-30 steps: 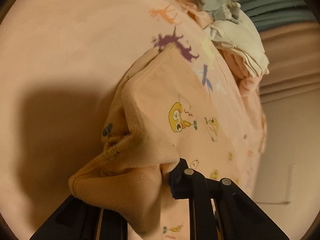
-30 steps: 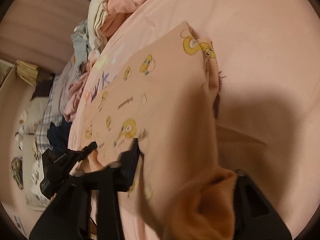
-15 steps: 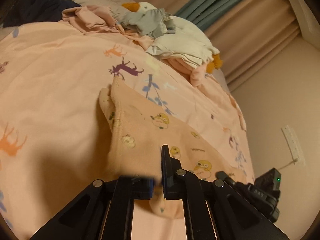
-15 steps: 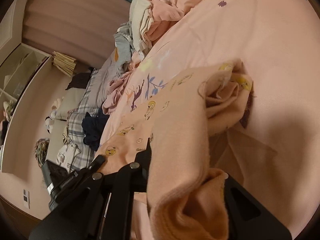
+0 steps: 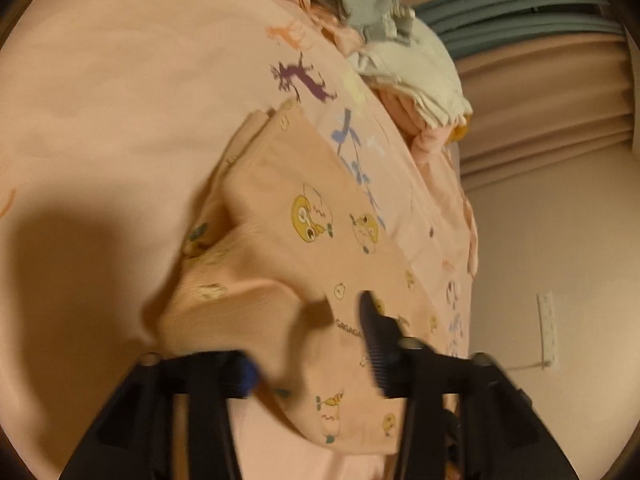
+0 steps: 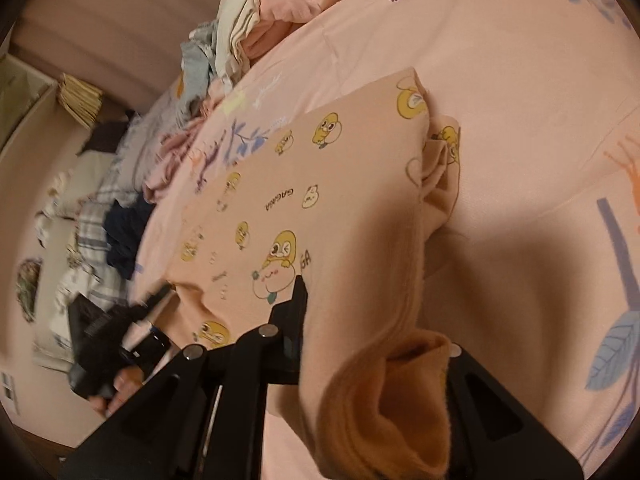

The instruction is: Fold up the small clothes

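Note:
A small peach garment printed with yellow cartoon ducks lies partly folded on the pink bedspread. My left gripper stands open over the garment's near edge, fingers spread wide, nothing between them; the frame is blurred. My right gripper is shut on the garment's thick near hem, which bunches over the jaws and hides the right finger. The left gripper also shows in the right wrist view, at the garment's far corner, held by a hand.
A heap of unfolded clothes with a grey and white plush lies at the head of the bed. More clothes and a plaid blanket lie along the bed's far side. Curtains and a wall outlet stand beyond.
My left gripper has let go of the garment and opened wide, swinging back over it. My right gripper has kept its hold and laid the fold flatter on the bed.

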The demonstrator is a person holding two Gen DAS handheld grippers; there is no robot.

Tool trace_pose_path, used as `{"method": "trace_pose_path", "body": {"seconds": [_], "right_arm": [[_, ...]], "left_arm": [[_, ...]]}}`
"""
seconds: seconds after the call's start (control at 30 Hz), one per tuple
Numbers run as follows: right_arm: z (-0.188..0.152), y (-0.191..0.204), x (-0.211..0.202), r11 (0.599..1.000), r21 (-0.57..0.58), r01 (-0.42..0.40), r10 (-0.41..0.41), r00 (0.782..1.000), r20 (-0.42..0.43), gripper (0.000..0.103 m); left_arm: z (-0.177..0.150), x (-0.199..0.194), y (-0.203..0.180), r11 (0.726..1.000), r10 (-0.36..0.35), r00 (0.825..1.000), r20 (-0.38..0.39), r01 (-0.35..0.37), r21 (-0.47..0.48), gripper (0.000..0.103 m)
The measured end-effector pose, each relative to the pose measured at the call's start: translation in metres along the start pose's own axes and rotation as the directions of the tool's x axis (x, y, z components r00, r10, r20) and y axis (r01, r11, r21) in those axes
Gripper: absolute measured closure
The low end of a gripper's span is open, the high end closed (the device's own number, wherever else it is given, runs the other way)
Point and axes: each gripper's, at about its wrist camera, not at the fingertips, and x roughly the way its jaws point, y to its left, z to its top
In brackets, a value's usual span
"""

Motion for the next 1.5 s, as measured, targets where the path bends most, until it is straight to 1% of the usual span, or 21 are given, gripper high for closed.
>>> {"method": "trace_pose_path", "body": {"seconds": [0.03, 0.1, 0.17, 0.23, 0.27, 0.33, 0.5, 0.67, 0.7, 0.73, 0.8, 0.9, 0.93, 1.03, 1.13, 1.2, 1.23, 1.33, 1.4, 1.47, 1.5], "right_arm": [[0.001, 0.002, 0.001, 1.000, -0.007, 0.009, -0.009, 1.000, -0.002, 0.088], [0.003, 0.001, 0.002, 1.000, -0.022, 0.015, -0.015, 1.000, -0.002, 0.087], [0.004, 0.002, 0.007, 0.999, -0.026, 0.036, -0.037, 0.999, -0.009, 0.087], [0.003, 0.000, 0.012, 0.999, -0.019, 0.038, -0.038, 0.999, -0.015, 0.086], [0.001, -0.002, 0.012, 0.999, -0.014, 0.039, -0.040, 0.999, -0.018, 0.085], [-0.002, -0.005, 0.015, 0.999, 0.000, 0.038, -0.038, 0.999, -0.027, 0.084], [-0.009, -0.009, 0.014, 0.999, 0.000, 0.033, -0.033, 0.999, -0.030, 0.084], [-0.011, -0.005, 0.013, 0.998, -0.016, 0.055, -0.055, 0.998, -0.030, 0.082], [-0.011, -0.006, 0.013, 0.998, -0.017, 0.058, -0.058, 0.998, -0.029, 0.082], [-0.012, -0.005, 0.013, 0.998, -0.021, 0.064, -0.065, 0.997, -0.028, 0.082], [-0.013, -0.004, 0.014, 0.997, -0.026, 0.075, -0.076, 0.997, -0.027, 0.082], [-0.014, -0.003, 0.017, 0.996, -0.031, 0.085, -0.086, 0.996, -0.016, 0.087], [-0.014, -0.004, 0.019, 0.997, -0.029, 0.071, -0.071, 0.997, -0.010, 0.093], [-0.012, -0.012, 0.018, 1.000, 0.004, -0.006, 0.006, 1.000, -0.019, 0.096], [-0.005, -0.024, -0.006, 0.977, 0.054, -0.207, 0.206, 0.978, 0.024, 0.096], [0.001, -0.027, -0.022, 0.955, 0.063, -0.290, 0.287, 0.956, 0.057, 0.096], [0.004, -0.026, -0.029, 0.955, 0.053, -0.293, 0.289, 0.955, 0.067, 0.096], [0.008, -0.026, -0.043, 0.970, 0.019, -0.243, 0.240, 0.968, 0.078, 0.096], [0.007, -0.030, -0.046, 0.979, -0.001, -0.203, 0.203, 0.978, 0.056, 0.095], [-0.002, -0.029, -0.040, 0.997, -0.018, -0.076, 0.077, 0.997, 0.024, 0.092], [-0.008, -0.031, -0.036, 0.999, -0.034, -0.033, 0.034, 0.999, 0.003, 0.092]], "left_arm": [[0.000, 0.001, -0.002, 1.000, 0.010, 1.000, -0.022, -0.010, 0.017, 0.044], [-0.001, 0.004, -0.012, 0.991, 0.083, 0.996, -0.039, -0.079, 0.104, 0.044], [-0.004, 0.010, -0.022, 0.960, 0.189, 0.981, -0.036, -0.176, 0.219, 0.044], [-0.007, 0.015, -0.032, 0.924, 0.250, 0.968, -0.032, -0.229, 0.308, 0.044], [-0.009, 0.017, -0.037, 0.906, 0.278, 0.960, -0.021, -0.255, 0.339, 0.044], [-0.012, 0.018, -0.039, 0.893, 0.300, 0.954, -0.007, -0.278, 0.354, 0.044], [-0.011, 0.013, -0.036, 0.908, 0.266, 0.964, 0.023, -0.259, 0.330, 0.044], [0.006, 0.017, -0.019, 0.978, 0.171, 0.985, -0.022, -0.167, 0.124, 0.044], [0.010, 0.019, -0.016, 0.983, 0.157, 0.987, -0.030, -0.153, 0.103, 0.047], [0.012, 0.021, -0.014, 0.981, 0.176, 0.983, -0.040, -0.173, 0.086, 0.064], [0.011, 0.021, -0.011, 0.959, 0.271, 0.962, -0.038, -0.267, 0.092, 0.088], [0.001, 0.014, -0.011, 0.965, 0.244, 0.970, 0.024, -0.245, 0.092, 0.090], [-0.006, 0.008, -0.015, 0.959, 0.250, 0.965, 0.076, -0.258, 0.118, 0.091], [-0.023, -0.009, -0.029, 0.937, 0.258, 0.952, 0.164, -0.288, 0.198, 0.095], [-0.034, -0.032, -0.035, 0.954, 0.165, 0.975, 0.147, -0.195, 0.228, 0.095], [-0.040, -0.046, -0.034, 0.961, 0.125, 0.980, 0.155, -0.158, 0.226, 0.095], [-0.046, -0.054, -0.033, 0.964, 0.106, 0.983, 0.148, -0.138, 0.227, 0.095], [-0.064, -0.060, -0.030, 0.962, 0.107, 0.989, 0.102, -0.129, 0.241, 0.095], [-0.077, -0.058, -0.023, 0.939, 0.163, 0.981, 0.108, -0.188, 0.288, 0.095], [-0.085, -0.049, -0.008, 0.925, 0.241, 0.967, 0.081, -0.254, 0.284, 0.095], [-0.086, -0.046, 0.002, 0.936, 0.236, 0.971, 0.048, -0.240, 0.256, 0.095]]}}
